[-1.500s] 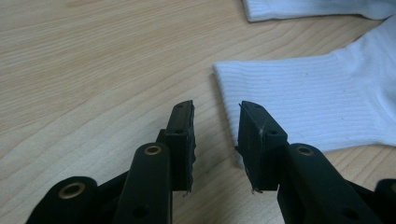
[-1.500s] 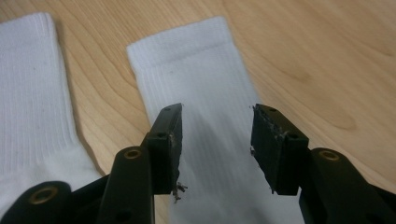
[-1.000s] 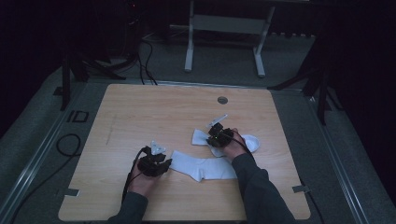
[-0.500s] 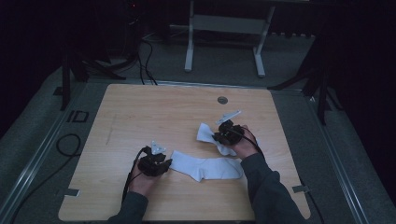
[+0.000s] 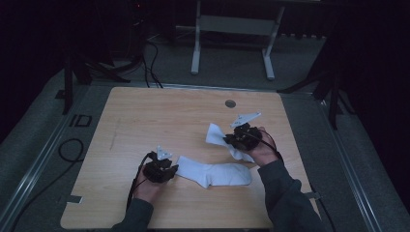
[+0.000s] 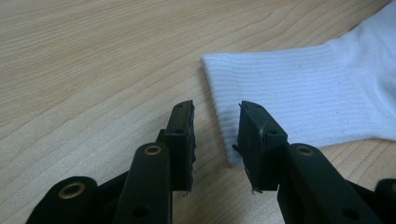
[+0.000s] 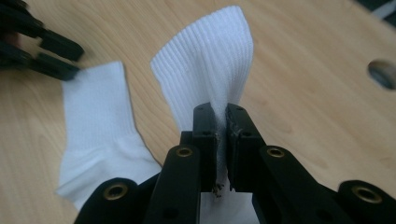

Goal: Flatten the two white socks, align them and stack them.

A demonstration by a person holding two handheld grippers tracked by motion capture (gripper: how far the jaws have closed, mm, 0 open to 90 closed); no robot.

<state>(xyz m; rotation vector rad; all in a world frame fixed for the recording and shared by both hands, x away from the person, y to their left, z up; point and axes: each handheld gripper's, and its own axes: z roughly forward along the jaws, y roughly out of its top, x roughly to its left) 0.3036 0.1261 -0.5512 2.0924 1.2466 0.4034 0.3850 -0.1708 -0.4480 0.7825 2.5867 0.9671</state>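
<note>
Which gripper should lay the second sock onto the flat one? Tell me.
Right. The right gripper is already shut on the held sock, while the left gripper is open at the cuff of the flat sock.

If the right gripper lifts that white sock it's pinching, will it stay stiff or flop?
Probably flop: the sock held by the right gripper already bends and folds above the jaws. It looks like thin ribbed knit, so likely light. It should not roll, and may drag across the wooden table.
</note>
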